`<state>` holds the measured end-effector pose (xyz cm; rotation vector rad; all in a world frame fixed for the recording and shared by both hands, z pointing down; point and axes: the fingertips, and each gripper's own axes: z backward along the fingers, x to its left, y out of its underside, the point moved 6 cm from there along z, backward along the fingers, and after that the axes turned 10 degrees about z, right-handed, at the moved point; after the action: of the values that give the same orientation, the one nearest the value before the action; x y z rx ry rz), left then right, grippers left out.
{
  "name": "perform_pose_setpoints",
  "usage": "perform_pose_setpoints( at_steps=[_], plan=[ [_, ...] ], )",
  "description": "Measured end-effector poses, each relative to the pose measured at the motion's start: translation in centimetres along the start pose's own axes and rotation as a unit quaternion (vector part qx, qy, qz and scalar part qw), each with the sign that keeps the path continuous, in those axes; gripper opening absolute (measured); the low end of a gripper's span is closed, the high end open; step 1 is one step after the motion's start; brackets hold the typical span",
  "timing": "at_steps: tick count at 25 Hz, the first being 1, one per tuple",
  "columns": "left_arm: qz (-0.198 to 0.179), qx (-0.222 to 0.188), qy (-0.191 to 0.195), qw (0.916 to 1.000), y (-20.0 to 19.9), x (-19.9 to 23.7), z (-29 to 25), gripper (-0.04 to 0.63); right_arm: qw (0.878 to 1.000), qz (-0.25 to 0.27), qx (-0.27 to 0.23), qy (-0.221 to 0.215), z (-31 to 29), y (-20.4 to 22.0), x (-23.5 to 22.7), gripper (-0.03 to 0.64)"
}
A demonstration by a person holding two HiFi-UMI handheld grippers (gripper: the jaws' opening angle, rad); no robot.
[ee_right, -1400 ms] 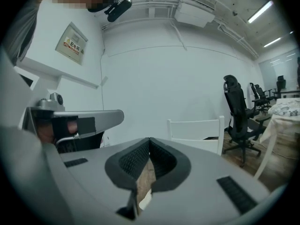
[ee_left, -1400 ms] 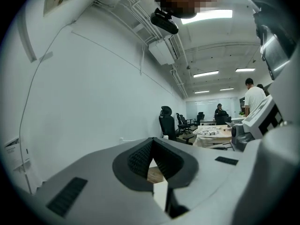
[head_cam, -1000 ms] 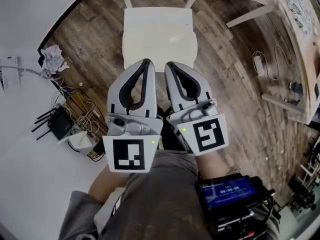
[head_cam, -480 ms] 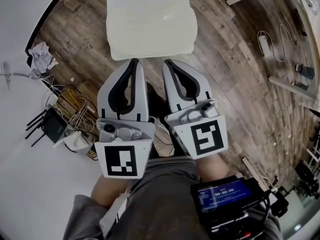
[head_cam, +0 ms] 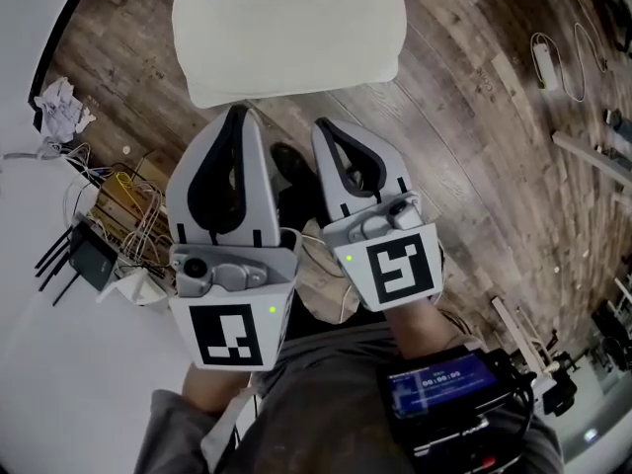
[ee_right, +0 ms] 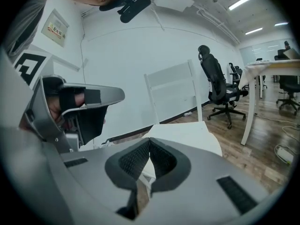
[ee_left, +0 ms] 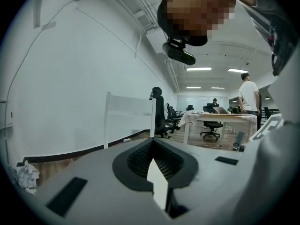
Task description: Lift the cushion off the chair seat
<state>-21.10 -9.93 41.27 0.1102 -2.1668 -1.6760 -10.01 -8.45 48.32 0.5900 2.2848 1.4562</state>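
The cushion (head_cam: 286, 28) is white and thick and lies flat on the seat of the chair (ee_right: 173, 90), covering it fully, so from the head view only the cushion is seen and not the seat. Both tools are on the near side of the cushion, and it lies straight ahead of them. The left gripper (head_cam: 235, 115) has its two jaws pressed together at the tips, with nothing between them. The right gripper (head_cam: 321, 126) is also closed tip to tip and empty. Both point toward the near edge of the cushion and do not touch it. The left tip seems a little closer to that edge than the right one. The long side of the cushion runs across, from the left gripper's side to the right gripper's side, so the near edge lies crosswise in front of both tips. I judge that the jaws must first spread before either one can take this edge.
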Motion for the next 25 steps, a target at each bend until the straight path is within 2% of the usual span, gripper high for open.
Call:
perform_pose_setpoints(
  at_steps=[7,15,18,20,21,22,23,25],
  plan=[
    [-0.001,0.021,0.011,0.9997,5.0,0.9,-2.1,0.006,0.999,-0.032,0.032,0.009,-2.3,6.9,-1.3,0.008],
    [0.005,0.031,-0.015,0.9994,9.2,3.5,-3.6,0.006,0.995,-0.055,0.087,0.008,-5.0,14.3,-1.7,0.008],
    [0.006,0.041,-0.021,0.9989,10.7,4.1,-3.7,0.006,0.994,-0.067,0.09,0.011,-5.9,16.3,-1.8,0.008],
    [0.006,0.048,-0.025,0.9985,11.5,4.5,-3.8,0.006,0.993,-0.092,0.075,0.005,-6.4,17.1,-1.9,0.008],
    [0.005,0.052,-0.026,0.9983,11.7,4.6,-3.8,0.006,0.991,-0.113,0.064,-0.004,-6.6,17.3,-1.9,0.023],
    [0.005,0.054,-0.027,0.9981,11.9,4.7,-3.9,0.006,0.988,-0.142,0.054,-0.016,-6.9,17.6,-1.8,0.077],
    [0.005,0.056,-0.028,0.998,12.1,4.8,-4.0,0.006,0.983,-0.176,0.043,-0.028,-7.1,17.8,-1.8,0.131],
    [0.004,0.059,-0.028,0.9979,12.1,4.9,-4.1,0.006,0.967,-0.249,0.021,-0.044,-7.6,18.0,-1.8,0.192]
  ],
)
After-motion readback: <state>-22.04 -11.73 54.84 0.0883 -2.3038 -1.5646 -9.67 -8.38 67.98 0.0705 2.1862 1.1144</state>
